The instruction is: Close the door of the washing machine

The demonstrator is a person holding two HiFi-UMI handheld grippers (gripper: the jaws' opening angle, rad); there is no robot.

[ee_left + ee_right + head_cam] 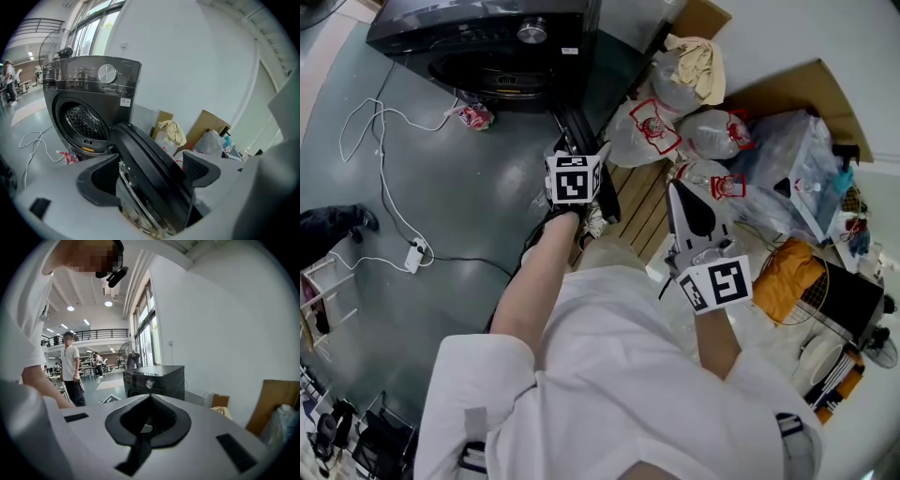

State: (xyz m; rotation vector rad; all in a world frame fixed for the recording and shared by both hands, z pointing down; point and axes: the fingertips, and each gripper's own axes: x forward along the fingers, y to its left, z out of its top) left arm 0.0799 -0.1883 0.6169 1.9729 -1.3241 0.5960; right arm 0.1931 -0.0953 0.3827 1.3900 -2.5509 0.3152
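Note:
The dark washing machine [487,37] stands at the top of the head view with its drum open. Its round door [607,202] is swung out toward me, edge-on. My left gripper [572,145] reaches forward onto that edge. In the left gripper view the door [140,150] fills the gap between the two jaws of my left gripper [150,176], which is shut on its rim; the drum [84,122] shows behind. My right gripper [678,192] is held up to the right, away from the door, its jaws shut with nothing between them [149,397]. The machine [154,380] is far off in that view.
Plastic bags [712,131] and cardboard [797,84] are piled right of the machine, over a slatted pallet [642,202]. A white cable with a power strip [414,255] lies on the floor at left. A red packet [475,115] sits by the machine's foot. A person [70,366] stands far off.

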